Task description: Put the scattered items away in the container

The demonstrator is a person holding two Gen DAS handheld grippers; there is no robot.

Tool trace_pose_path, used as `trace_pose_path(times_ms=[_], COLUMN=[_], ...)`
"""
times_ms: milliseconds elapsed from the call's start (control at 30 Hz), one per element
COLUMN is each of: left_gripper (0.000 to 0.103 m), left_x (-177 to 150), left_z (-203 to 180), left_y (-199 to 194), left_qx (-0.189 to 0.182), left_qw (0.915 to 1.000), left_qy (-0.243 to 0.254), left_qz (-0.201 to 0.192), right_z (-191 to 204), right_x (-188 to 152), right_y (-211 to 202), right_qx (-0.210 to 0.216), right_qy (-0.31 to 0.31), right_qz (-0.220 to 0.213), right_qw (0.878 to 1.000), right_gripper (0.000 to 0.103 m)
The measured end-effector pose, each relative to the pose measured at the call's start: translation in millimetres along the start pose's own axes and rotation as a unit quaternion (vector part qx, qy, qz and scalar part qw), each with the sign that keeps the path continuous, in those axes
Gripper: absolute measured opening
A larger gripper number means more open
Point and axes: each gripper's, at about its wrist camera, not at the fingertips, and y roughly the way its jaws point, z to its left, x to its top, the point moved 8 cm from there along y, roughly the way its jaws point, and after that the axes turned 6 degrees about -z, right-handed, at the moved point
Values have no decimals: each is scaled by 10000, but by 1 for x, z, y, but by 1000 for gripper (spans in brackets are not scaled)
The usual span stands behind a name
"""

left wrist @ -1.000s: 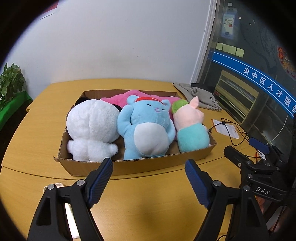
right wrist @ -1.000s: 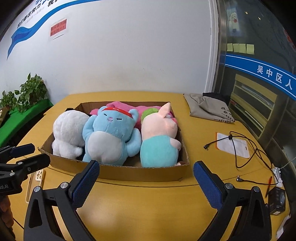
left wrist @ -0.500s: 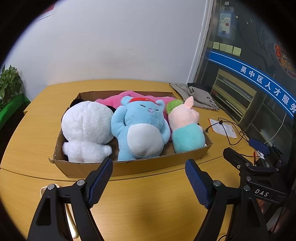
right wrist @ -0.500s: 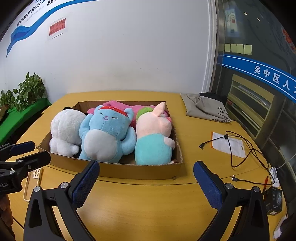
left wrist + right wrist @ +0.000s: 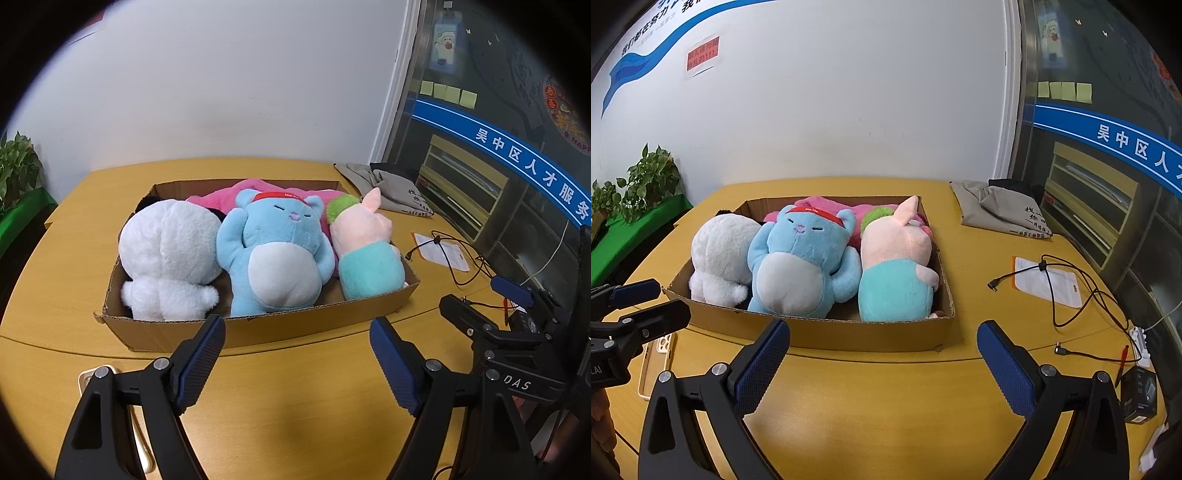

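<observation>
I hold my left gripper (image 5: pixel 297 343) and right gripper (image 5: pixel 882 349) back, jaws apart and empty, short of the shallow brown cardboard box (image 5: pixel 871 328): the plush toys (image 5: pixel 805 266) sit packed inside, looks finished.

Both wrist cameras are looking forward and downward along their own fingers, from just above the near part of the table (image 5: pixel 295 406). The left view is facing the cardboard box (image 5: pixel 258 332) from close by; the right view is sitting further right. Both are sharing the box (each also catching the other gripper at its edge).
</observation>
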Motion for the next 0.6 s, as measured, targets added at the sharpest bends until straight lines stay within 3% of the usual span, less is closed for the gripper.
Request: trace_pose_path(times_ms=[267,400,600], left_gripper=[80,80,80], left_x=[-12,-22,-58], left_z=[15,44,124], left_y=[-2,-12,-24], left_qx=[-49,3,473], left_qw=[10000,9998,9959], left_qy=[-36,-147,-589], left_qz=[77,133,504], right_z=[3,16,94], right_x=[-5,-13,-60], right_y=[2,5,20], right_qx=[10,189,1264], right_qy=[4,-5,-307], right_qz=[50,133,646], right_qw=[10000,9997,9894], right_gripper=[103,103,103])
